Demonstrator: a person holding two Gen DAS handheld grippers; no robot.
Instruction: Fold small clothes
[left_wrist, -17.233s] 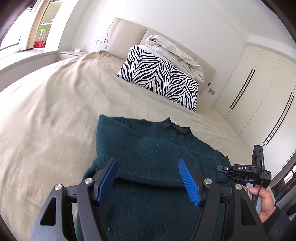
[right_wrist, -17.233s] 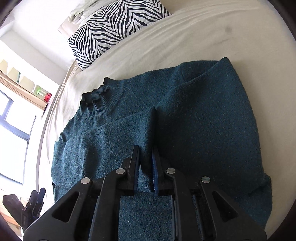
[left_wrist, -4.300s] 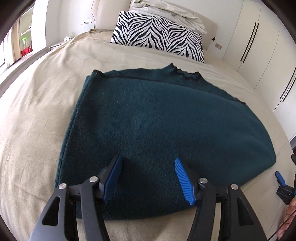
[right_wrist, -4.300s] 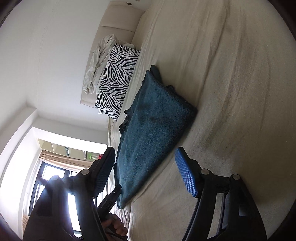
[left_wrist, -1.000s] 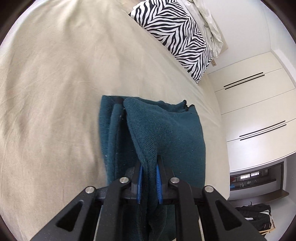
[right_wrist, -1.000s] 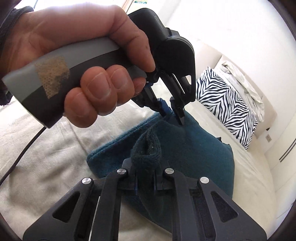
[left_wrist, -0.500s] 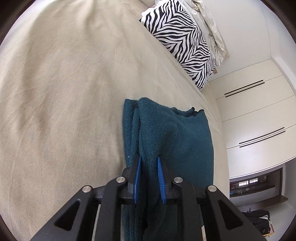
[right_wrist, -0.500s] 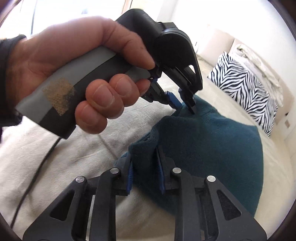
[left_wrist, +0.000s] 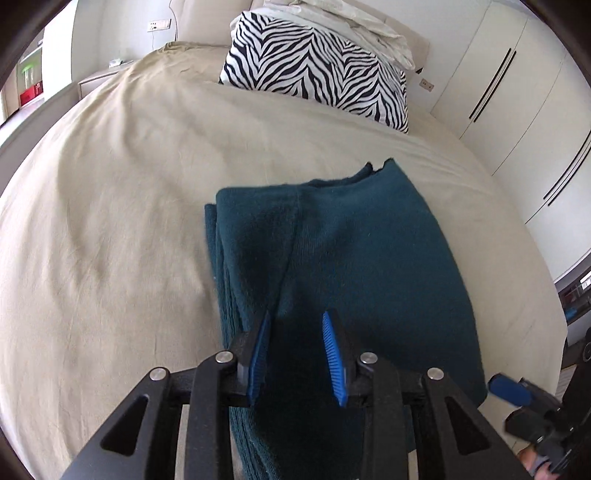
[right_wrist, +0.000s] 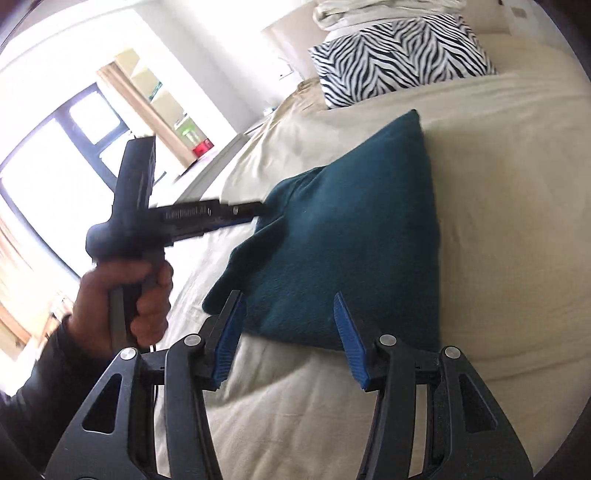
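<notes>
The dark teal knitted sweater (left_wrist: 362, 266) is laid folded on the beige bedsheet (left_wrist: 110, 206); both jaws have just been opening, left gripper (left_wrist: 295, 350) and right gripper (right_wrist: 288, 339) spread, nothing pinched.

A wide bed (left_wrist: 129, 206) under a beige sheet fills both views. At its head a zebra-striped pillow (left_wrist: 317, 70) leans on the pale padded headboard (right_wrist: 291, 33), with crumpled white bedding (left_wrist: 354, 26) piled on top of the pillow. White wardrobe doors (left_wrist: 517, 96) with dark bar handles stand to one side of the bed. On the other side is a bright window (right_wrist: 55, 177), and on the shelf beside it stands what may be a green and red bottle (right_wrist: 197, 142), too blurred to be sure.
</notes>
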